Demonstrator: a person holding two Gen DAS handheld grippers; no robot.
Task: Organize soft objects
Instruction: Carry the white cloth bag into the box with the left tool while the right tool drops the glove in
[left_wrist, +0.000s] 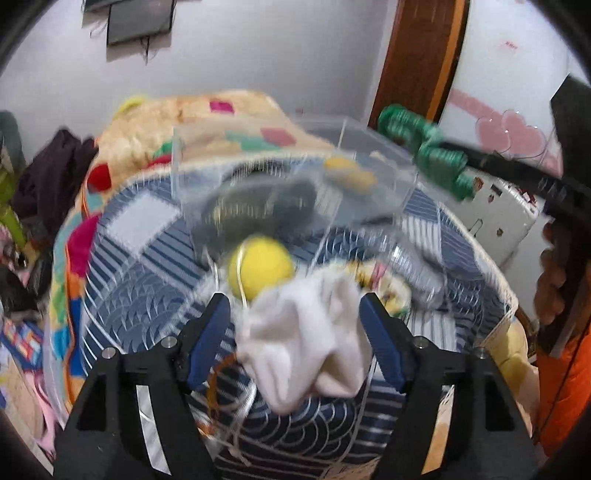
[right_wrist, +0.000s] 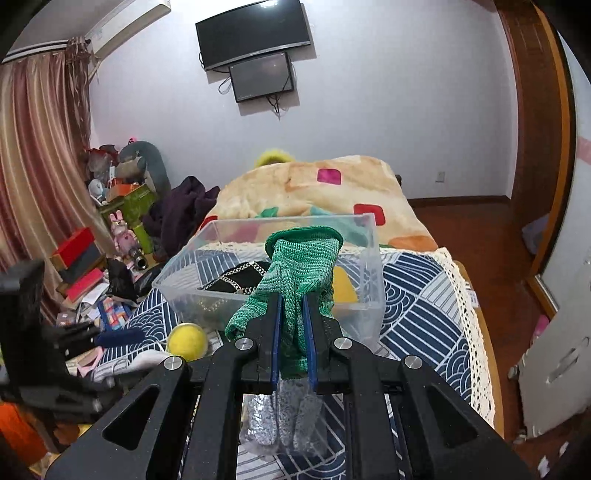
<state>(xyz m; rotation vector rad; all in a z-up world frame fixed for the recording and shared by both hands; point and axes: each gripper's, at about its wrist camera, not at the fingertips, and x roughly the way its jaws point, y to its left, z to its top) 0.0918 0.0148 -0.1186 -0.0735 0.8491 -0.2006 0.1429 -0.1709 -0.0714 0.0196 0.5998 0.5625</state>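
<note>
Green knit glove (right_wrist: 295, 266) clamped in right tongs (right_wrist: 293, 332), just short of clear bin (right_wrist: 369, 295); left tongs (left_wrist: 295, 325) spread around white cloth (left_wrist: 306, 339). Bin part-filled; yellow ball (left_wrist: 260, 267) outside.

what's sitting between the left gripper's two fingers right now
A crumpled white cloth sits between the open left gripper fingers, seen in the left wrist view.

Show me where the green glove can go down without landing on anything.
Free: the bin's middle floor, between the black cloth and the yellow piece; also bedspread right of the bin, up to the lace edge. Crowded: bin's left front, by the ball and white cloth. Right gripper holds the glove.
</note>
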